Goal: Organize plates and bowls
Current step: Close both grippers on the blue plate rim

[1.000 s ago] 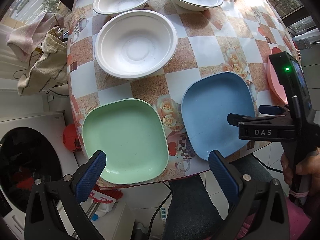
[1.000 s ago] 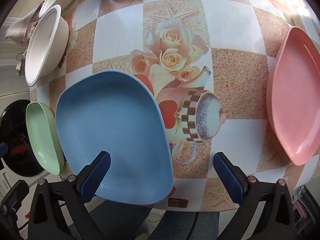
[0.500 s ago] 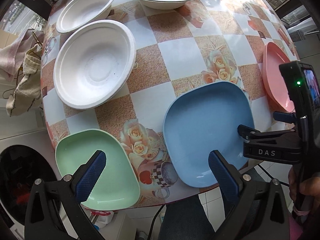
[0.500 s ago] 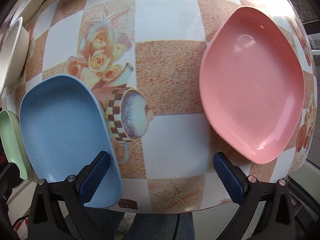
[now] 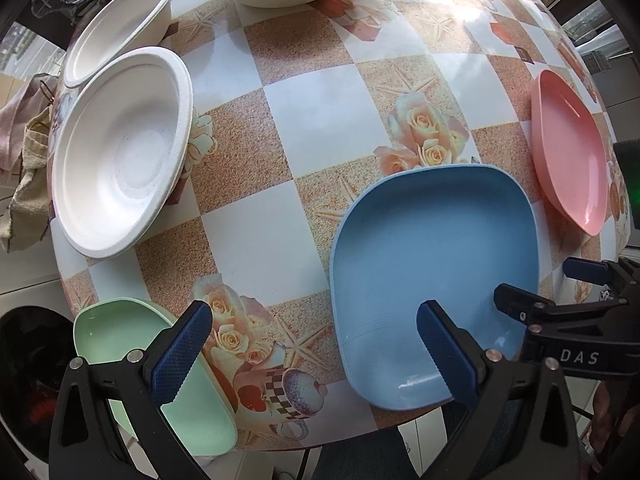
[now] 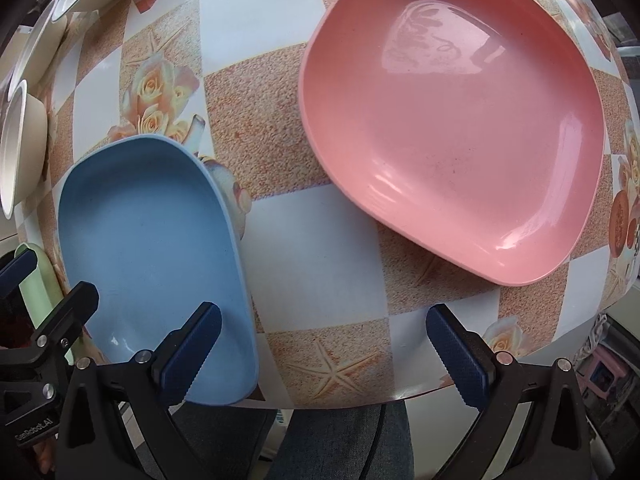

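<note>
Nothing is sorted yet, as far as these views show: every dish lies on its own on the table (image 5: pixel 320 120), none stacked. 3 plates sit along the near edge, 3 bowls at the far left.

The green plate (image 5: pixel 132 344) is at the near left corner, the blue plate (image 5: pixel 436 264) near the middle of the near edge, and the pink plate (image 6: pixel 452 120) to its right, close to the table's right rim. All 3 are shallow, squarish with rounded corners, empty and right side up; the pink plate is glossy with window glare. Blue and pink lie near each other but apart, with a bare tile between them.

The 3 white bowls (image 5: pixel 120 168) are round, rimmed and empty. 2 at the far left look to overlap or touch at their rims; the 3rd sits apart at the far edge.

The left gripper (image 5: pixel 312 356) hangs wide open over the near edge between green and blue, holding nothing. The right gripper (image 6: pixel 320 356) is likewise spread open and empty, between blue and pink.

All the stacking is left to do; judging by the grippers' places, a plate looks the likelier first pick.
</note>
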### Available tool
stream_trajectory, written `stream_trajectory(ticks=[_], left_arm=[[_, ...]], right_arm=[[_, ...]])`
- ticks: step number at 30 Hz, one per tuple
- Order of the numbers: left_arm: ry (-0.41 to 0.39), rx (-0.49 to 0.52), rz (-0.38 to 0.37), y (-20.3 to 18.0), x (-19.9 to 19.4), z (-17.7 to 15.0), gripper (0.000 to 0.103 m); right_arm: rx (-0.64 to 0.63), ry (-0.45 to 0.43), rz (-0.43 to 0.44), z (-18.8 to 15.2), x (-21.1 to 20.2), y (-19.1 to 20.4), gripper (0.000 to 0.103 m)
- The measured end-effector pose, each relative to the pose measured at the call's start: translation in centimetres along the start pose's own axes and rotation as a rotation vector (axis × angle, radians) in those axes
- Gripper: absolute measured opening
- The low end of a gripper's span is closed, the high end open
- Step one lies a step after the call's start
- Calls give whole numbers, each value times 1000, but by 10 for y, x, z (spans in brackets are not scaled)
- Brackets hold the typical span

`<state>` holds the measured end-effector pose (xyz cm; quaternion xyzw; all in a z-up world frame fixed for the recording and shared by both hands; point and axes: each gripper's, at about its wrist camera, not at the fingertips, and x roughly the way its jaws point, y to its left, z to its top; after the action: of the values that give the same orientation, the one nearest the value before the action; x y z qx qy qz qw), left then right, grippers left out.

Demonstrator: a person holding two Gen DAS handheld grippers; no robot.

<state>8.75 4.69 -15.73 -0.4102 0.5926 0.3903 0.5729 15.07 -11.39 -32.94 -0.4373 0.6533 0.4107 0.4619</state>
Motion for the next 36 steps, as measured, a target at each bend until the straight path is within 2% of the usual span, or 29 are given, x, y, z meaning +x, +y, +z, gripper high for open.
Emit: stream_trajectory(ticks=[3, 6, 11, 14, 19, 36], left_arm=[[9, -10, 4, -4, 10, 6, 102], [21, -24, 10, -7, 26, 18, 102], [53, -45, 7, -11, 46, 24, 103], [51, -56, -12, -24, 44, 30, 103], [61, -69, -54, -14, 48, 23, 103], [65, -80, -72, -14, 45, 18, 103]], right_arm=[[-6, 27, -36, 29, -13, -5, 103], [-27, 30, -58, 35, -7, 8, 103], [-23, 62, -64, 24, -8, 13, 103], [-21, 68, -63, 34, -8, 13, 103], [-19, 60, -65, 41, -12, 11, 103], [-17, 47, -67, 42, -12, 11, 103]])
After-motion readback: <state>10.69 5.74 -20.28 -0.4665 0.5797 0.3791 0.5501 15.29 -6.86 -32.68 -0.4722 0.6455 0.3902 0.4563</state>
